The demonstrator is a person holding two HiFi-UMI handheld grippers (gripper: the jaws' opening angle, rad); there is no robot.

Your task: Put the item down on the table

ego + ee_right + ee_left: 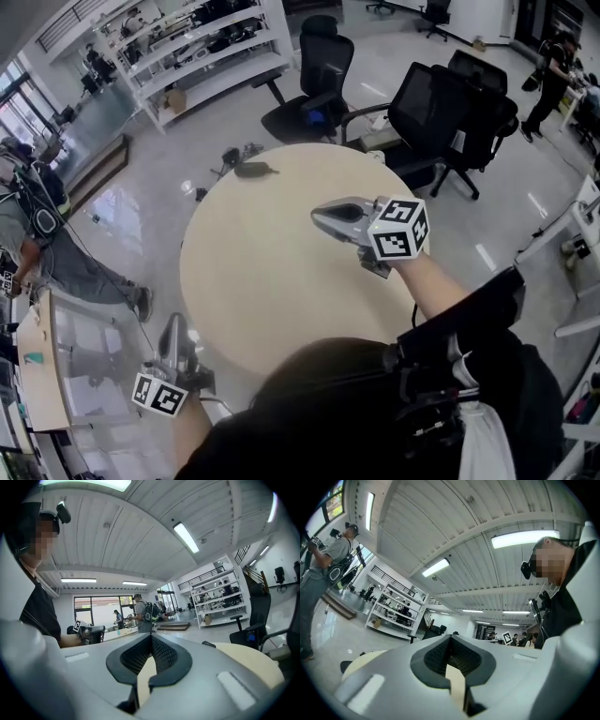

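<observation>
A small dark olive item (253,170) lies on the far edge of the round beige table (262,281), well away from both grippers. My right gripper (319,216) hangs over the table's right half, pointing left, its jaws shut with nothing between them (151,641). My left gripper (172,322) is off the table's near-left edge, over the floor, also shut and empty (450,641). Each gripper view looks level across the room, with the table's pale top showing just past the closed jaws.
Black office chairs (323,66) (450,103) stand behind the table. White shelving (197,47) lines the back wall. A person (37,234) stands at the left by a desk (47,375), and another (553,75) at the far right. Small dark things (230,156) lie on the floor.
</observation>
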